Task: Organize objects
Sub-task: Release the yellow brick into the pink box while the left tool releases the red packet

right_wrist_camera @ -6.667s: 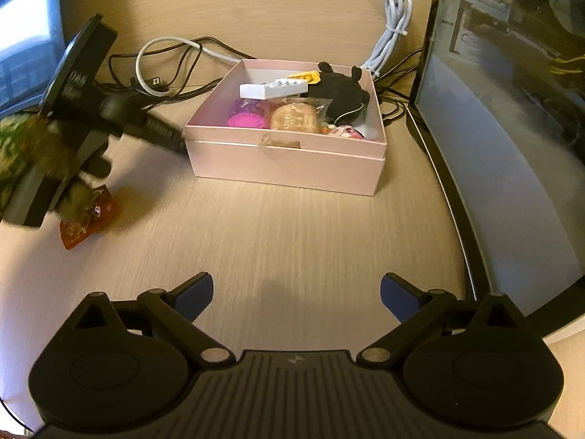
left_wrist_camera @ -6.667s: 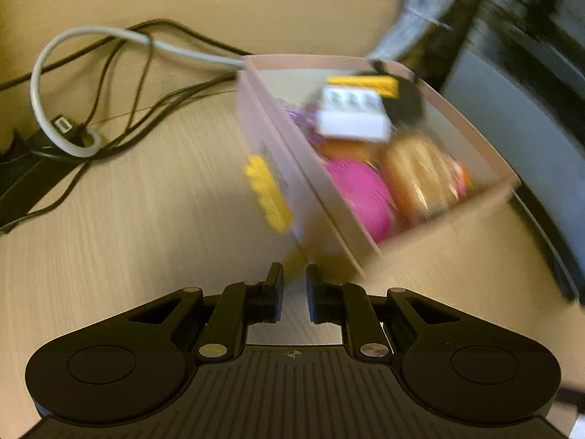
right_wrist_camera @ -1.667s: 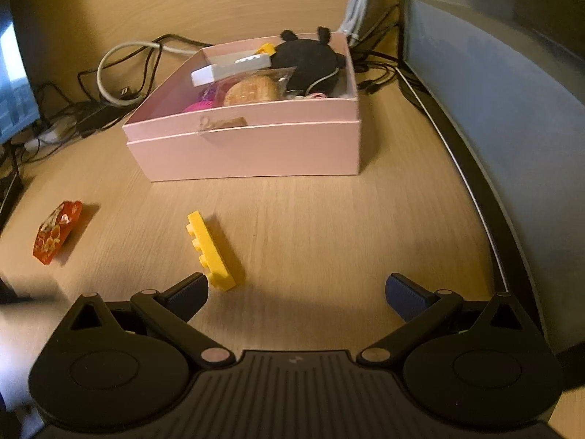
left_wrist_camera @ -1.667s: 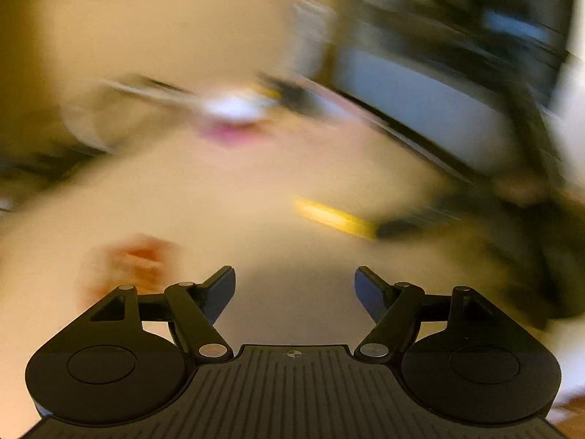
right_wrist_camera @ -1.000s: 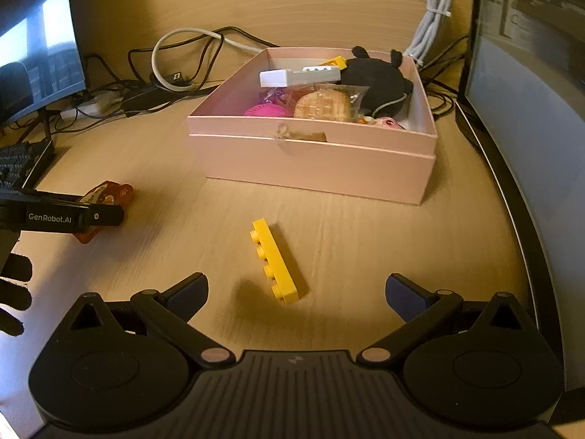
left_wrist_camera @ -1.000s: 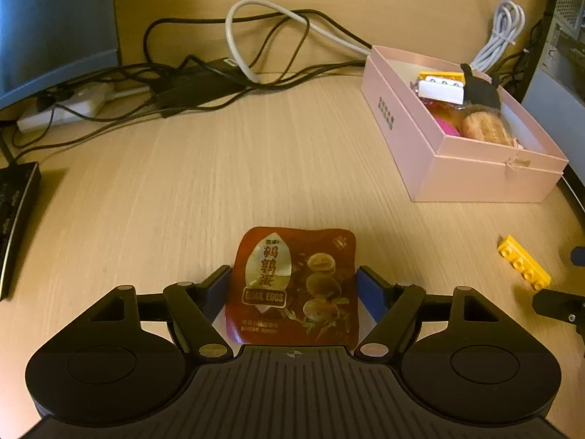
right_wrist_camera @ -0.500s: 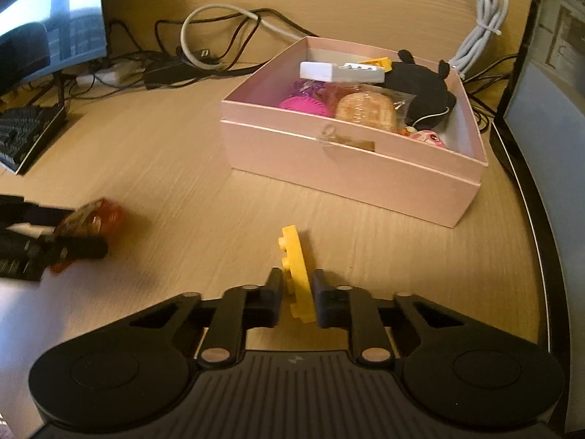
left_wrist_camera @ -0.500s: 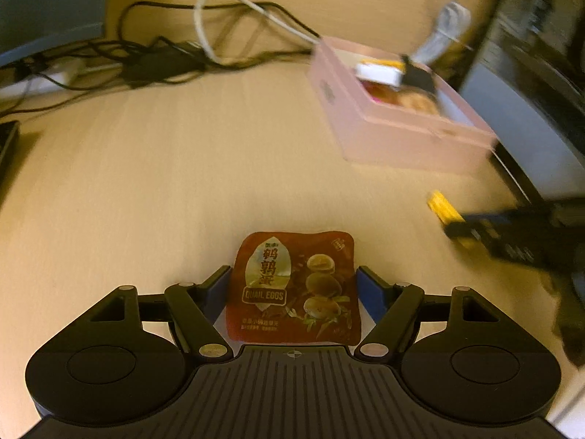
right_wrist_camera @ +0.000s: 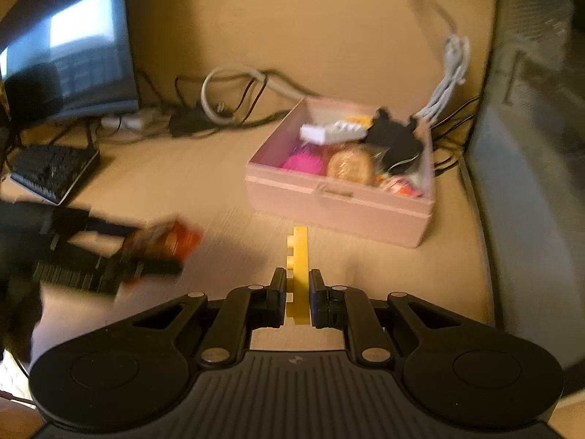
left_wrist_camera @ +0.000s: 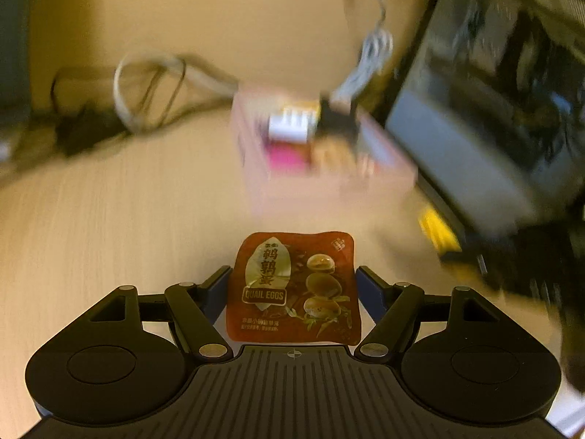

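A red quail-egg snack packet [left_wrist_camera: 292, 285] sits between the fingers of my left gripper [left_wrist_camera: 292, 274], which is shut on it and holds it above the wooden desk. My right gripper [right_wrist_camera: 297, 289] is shut on a yellow toy brick [right_wrist_camera: 300, 256], which stands on edge between the pads and is clear of the desk. Ahead of both stands the open pink box [right_wrist_camera: 340, 212] with a white block, a pink item, a wrapped bun and a black plush inside. In the right wrist view the left gripper [right_wrist_camera: 109, 252] shows as a blur at the left with the packet [right_wrist_camera: 172, 241].
A monitor [right_wrist_camera: 73, 55] and a black keyboard [right_wrist_camera: 51, 172] stand at the left, with tangled cables [right_wrist_camera: 226, 106] behind. A coiled white cable [right_wrist_camera: 451, 73] hangs behind the box. A dark computer case [left_wrist_camera: 493, 128] flanks the box's right side.
The right gripper shut on the yellow brick and lifted it off the desk. The left gripper rose with the packet and swung toward the pink box.
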The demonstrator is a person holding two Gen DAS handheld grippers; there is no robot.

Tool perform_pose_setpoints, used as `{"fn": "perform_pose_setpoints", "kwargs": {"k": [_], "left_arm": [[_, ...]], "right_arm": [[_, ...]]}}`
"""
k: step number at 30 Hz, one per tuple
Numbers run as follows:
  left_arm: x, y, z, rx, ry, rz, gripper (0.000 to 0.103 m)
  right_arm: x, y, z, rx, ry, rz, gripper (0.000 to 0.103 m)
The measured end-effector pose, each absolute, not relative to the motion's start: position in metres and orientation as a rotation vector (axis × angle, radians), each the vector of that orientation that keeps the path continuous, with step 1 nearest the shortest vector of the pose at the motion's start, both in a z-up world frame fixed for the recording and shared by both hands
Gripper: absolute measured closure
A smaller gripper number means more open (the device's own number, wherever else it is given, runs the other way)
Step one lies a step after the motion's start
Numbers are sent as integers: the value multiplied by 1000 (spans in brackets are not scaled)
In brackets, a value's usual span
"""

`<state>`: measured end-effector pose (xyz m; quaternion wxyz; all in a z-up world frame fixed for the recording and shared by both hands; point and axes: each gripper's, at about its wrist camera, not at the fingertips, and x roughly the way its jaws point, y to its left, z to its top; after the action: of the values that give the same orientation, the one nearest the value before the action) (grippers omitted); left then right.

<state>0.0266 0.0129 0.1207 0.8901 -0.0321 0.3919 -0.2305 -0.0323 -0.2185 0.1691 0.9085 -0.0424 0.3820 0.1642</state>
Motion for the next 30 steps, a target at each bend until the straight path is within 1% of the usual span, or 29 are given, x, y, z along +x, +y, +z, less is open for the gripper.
{"fn": "perform_pose_setpoints", "kwargs": {"k": [4,7,9,13,18,23,28,29,30], "left_arm": [[78,-8,158,-73,694,-476,25],[119,-28,170,-121,646,-471,25],[148,-39,166,-169,645,-477,24],[184,-58,136,-149,745,-474,25],[182,-35,132,-302,689,-446,26],[172,-10,138,-294,653,-386,26],[147,10,123,-311,712,-343,26],[143,10,118,-308,732,-342,26],[140,9,113,-304,752,-343,26]], "right_arm": [[-36,-230,182,-63,749,290,91],[-35,-236,185,-41,739,261,91],[-34,-237,185,-31,740,246,91],[-27,-238,185,-19,741,230,91],[-5,-243,185,10,740,218,91],[35,-247,193,49,716,206,91],[100,-249,199,94,688,152,90],[112,-251,196,103,699,155,88],[120,-252,193,100,707,140,84]]}}
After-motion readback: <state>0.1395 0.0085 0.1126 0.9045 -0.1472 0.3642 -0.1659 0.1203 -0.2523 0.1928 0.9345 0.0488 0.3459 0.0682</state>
